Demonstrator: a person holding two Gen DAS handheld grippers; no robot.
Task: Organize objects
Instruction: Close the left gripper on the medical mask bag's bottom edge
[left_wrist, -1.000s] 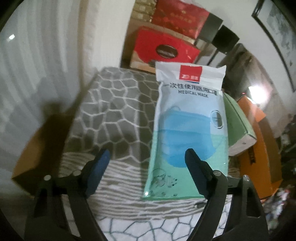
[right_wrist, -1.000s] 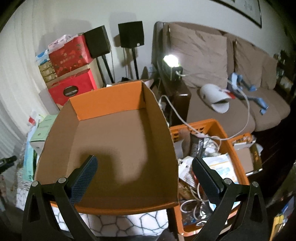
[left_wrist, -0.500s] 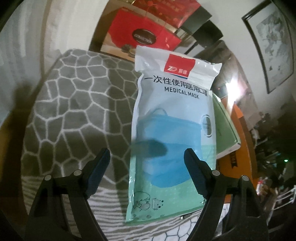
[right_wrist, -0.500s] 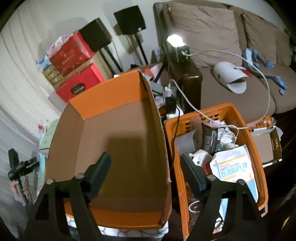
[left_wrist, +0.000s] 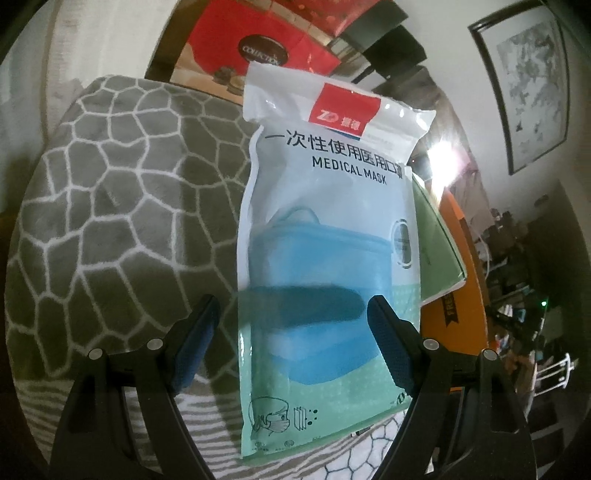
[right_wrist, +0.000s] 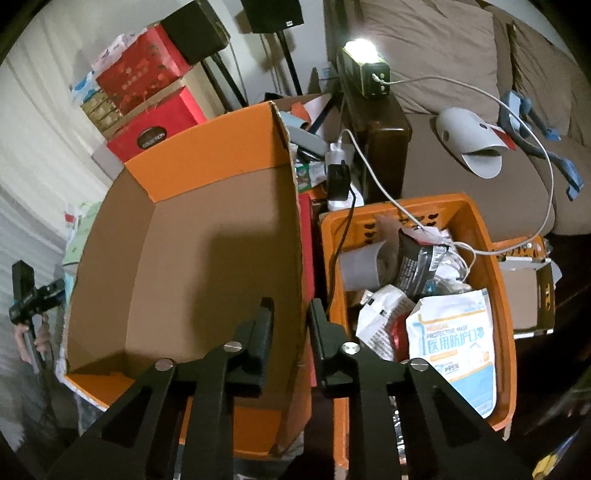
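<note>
A white, blue and green medical mask pack (left_wrist: 328, 236) lies flat on a grey patterned blanket (left_wrist: 122, 206). My left gripper (left_wrist: 295, 325) is open and hovers just above the pack's lower part, one finger on each side. A green flat box (left_wrist: 437, 243) lies under the pack's right edge. My right gripper (right_wrist: 290, 325) is shut on the right wall of an empty orange cardboard box (right_wrist: 207, 266), one finger inside and one outside.
An orange plastic crate (right_wrist: 476, 229) of mask packs and cables stands right of the cardboard box. Red gift boxes (right_wrist: 151, 122) and speakers stand behind. A brown sofa (right_wrist: 480, 110) lies at the right. The other gripper's handle (right_wrist: 29, 295) shows at far left.
My left gripper moved closer over the mask pack. My right gripper shifted right from over the cardboard box and closed on its right wall.
</note>
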